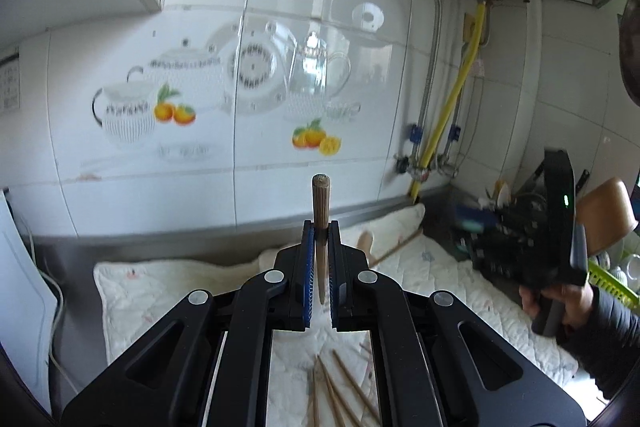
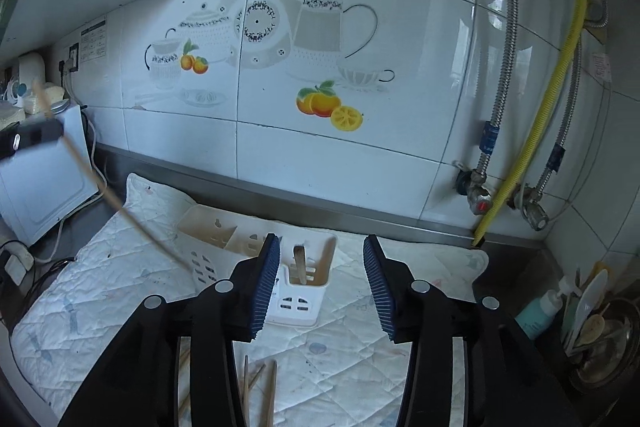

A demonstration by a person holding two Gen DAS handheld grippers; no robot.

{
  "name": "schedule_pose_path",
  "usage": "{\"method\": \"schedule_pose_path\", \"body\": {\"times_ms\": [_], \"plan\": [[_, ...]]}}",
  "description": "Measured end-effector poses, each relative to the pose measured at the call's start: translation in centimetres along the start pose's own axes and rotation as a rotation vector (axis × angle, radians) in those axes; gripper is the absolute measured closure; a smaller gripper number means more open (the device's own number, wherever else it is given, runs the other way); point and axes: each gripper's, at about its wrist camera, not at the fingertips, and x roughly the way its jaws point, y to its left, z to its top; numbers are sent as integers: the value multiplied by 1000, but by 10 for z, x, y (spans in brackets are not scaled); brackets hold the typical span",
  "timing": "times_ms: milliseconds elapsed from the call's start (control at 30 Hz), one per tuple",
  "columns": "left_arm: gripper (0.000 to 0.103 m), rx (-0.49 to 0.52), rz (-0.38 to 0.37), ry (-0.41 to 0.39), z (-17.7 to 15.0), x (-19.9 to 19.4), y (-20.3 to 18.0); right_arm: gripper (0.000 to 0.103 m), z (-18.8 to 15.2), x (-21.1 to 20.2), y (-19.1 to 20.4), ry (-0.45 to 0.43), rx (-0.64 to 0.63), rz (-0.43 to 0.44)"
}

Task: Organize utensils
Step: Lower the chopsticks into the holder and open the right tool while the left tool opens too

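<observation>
Holding one chopstick [image 1: 320,211] pinched upright, left gripper [image 1: 321,227] should tip it into the white caddy [image 2: 304,267]; right gripper [image 2: 322,283] gapes empty.

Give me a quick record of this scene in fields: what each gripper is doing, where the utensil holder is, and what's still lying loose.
left gripper: shut on one chopstick, held upright
right gripper: open, nothing between its fingers
utensil holder: white, on the quilted cloth, ahead of the right gripper
in holder: a wooden utensil
loose chopsticks: on the cloth
</observation>
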Motion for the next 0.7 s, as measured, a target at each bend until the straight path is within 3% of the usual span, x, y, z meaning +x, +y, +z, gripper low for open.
{"method": "schedule_pose_path", "body": {"times_ms": [167,267,700], "plan": [[98,13,34,-63,27,3,-1,60,-19,-15,-4,-13,30,13],[98,6,52,-60,27,17,5,60,-39,-20,-2,-7,50,24],[97,-83,50,82,-19,84,33,60,-134,-27,11,83,131,66]]}}
